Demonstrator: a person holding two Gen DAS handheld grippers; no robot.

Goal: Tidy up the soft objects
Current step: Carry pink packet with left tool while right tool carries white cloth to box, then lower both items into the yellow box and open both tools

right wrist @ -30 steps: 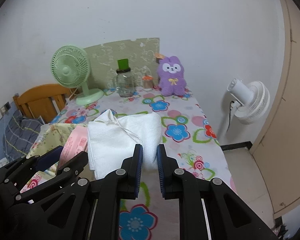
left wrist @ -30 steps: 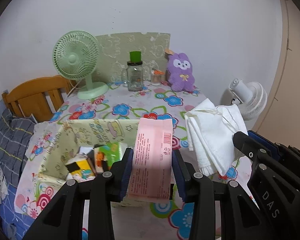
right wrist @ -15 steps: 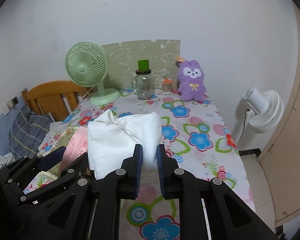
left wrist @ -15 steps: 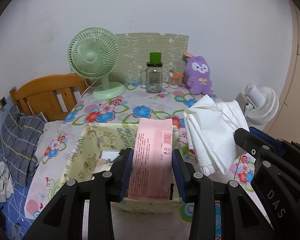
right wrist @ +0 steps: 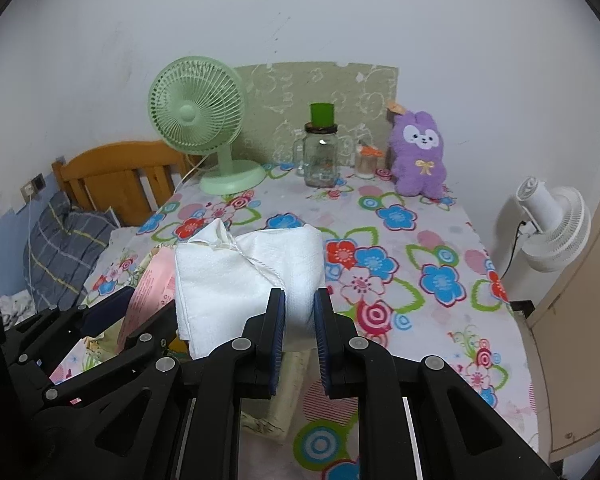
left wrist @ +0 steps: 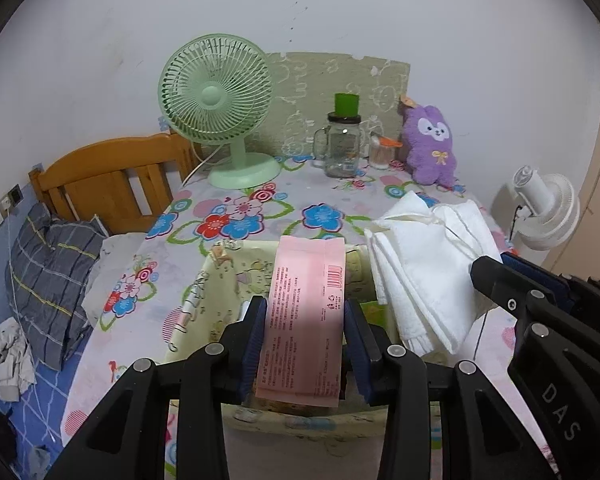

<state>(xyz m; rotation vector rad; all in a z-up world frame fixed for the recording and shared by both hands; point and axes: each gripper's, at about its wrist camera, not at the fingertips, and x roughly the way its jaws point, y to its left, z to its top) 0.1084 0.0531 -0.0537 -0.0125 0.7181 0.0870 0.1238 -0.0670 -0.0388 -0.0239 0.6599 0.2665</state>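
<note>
My left gripper [left wrist: 305,316] is shut on a pink printed packet [left wrist: 306,312], held over a pale yellow fabric box [left wrist: 204,304] on the flowered table. To its right, my right gripper [right wrist: 299,307] is shut on a folded white cloth [right wrist: 244,276] with a thin string. The cloth [left wrist: 424,276] and the right gripper [left wrist: 540,320] also show in the left wrist view. The pink packet [right wrist: 152,280] and the left gripper [right wrist: 112,320] sit at the lower left of the right wrist view. A purple plush rabbit [right wrist: 418,156] stands at the table's back right.
A green desk fan [left wrist: 220,108], a glass jar with a green lid [left wrist: 342,140] and a small jar [left wrist: 382,152] line the back by a patterned board. A wooden bed frame [left wrist: 108,176] and plaid pillow [left wrist: 48,276] lie left. A white floor fan [right wrist: 552,224] stands right.
Both grippers have moved to the right and back along the table with their loads. The box now sits nearer below the left gripper, and its contents are hidden by the packet.
</note>
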